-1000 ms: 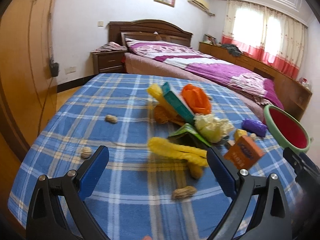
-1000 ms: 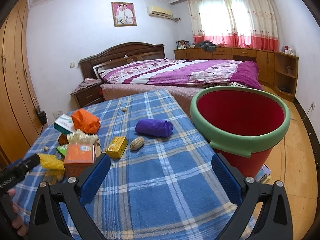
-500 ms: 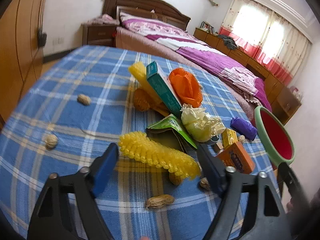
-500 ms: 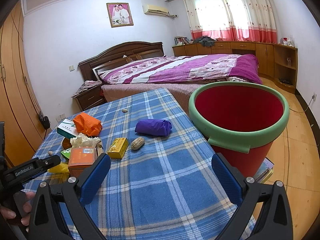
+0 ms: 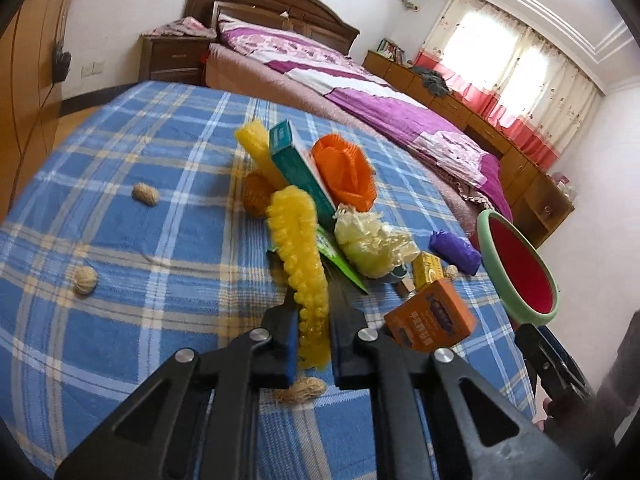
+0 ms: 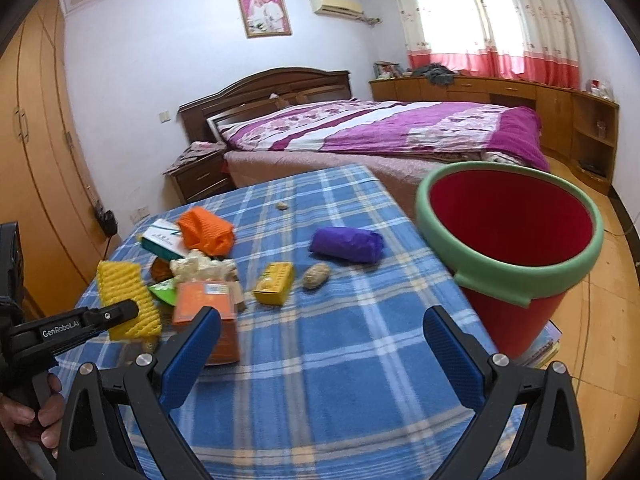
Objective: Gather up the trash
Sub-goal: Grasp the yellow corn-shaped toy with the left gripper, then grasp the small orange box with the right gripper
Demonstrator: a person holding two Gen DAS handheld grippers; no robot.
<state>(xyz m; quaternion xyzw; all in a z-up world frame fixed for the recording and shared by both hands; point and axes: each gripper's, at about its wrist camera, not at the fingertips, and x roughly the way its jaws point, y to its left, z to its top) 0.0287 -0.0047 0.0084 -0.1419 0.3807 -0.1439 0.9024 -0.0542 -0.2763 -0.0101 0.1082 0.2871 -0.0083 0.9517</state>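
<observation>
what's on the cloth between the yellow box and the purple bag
A single peanut lies between the yellow box and the purple bag, seen best in the right wrist view.

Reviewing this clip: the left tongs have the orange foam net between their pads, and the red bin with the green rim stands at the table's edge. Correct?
Not quite. The left tongs are closing on the yellow foam net, as the left wrist view shows; the orange foam net lies untouched behind. The red bin is as stated.
</observation>
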